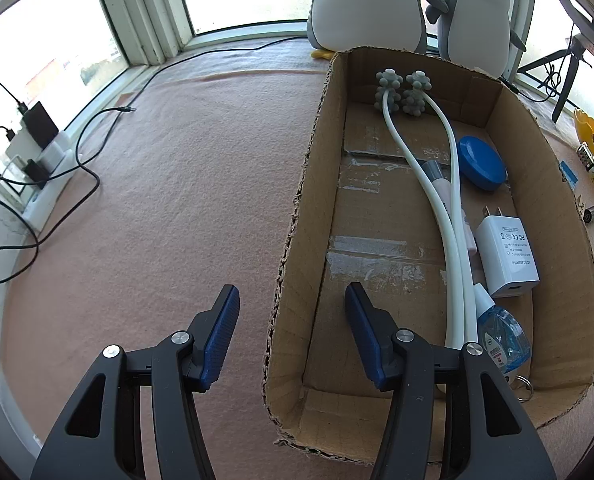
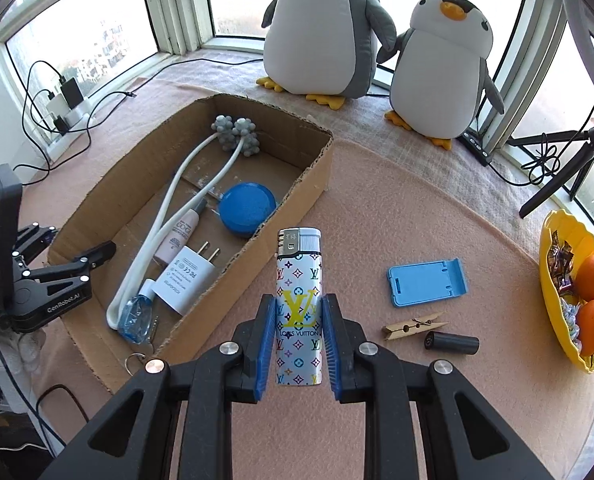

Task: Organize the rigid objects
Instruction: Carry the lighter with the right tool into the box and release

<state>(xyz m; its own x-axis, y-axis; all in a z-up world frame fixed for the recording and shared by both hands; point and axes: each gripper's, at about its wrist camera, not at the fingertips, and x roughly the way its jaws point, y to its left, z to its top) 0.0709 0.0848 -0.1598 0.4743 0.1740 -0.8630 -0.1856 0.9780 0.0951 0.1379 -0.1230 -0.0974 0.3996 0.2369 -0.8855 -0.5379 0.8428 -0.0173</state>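
My right gripper [image 2: 299, 312] is shut on a white patterned lighter [image 2: 299, 304] and holds it upright above the pink cloth, to the right of the cardboard box [image 2: 297, 196]. The box holds a white massage roller [image 2: 169, 216], a blue round case [image 2: 247, 208], a white charger [image 2: 189, 274], a small tube [image 2: 179, 236] and a clear blue bottle [image 2: 135, 316]. My left gripper [image 1: 293, 312] is open and empty, its jaws straddling the box's left wall [image 1: 297, 240]. It shows at the left in the right wrist view [image 2: 97, 256].
On the cloth right of the lighter lie a blue phone stand [image 2: 427, 282], a wooden clothespin [image 2: 415, 326] and a black cylinder [image 2: 451, 344]. A yellow bowl [image 2: 553, 240] with oranges stands at the right. Two plush penguins [image 2: 329, 28] stand behind. A power strip [image 1: 45, 160] with cables lies at the left.
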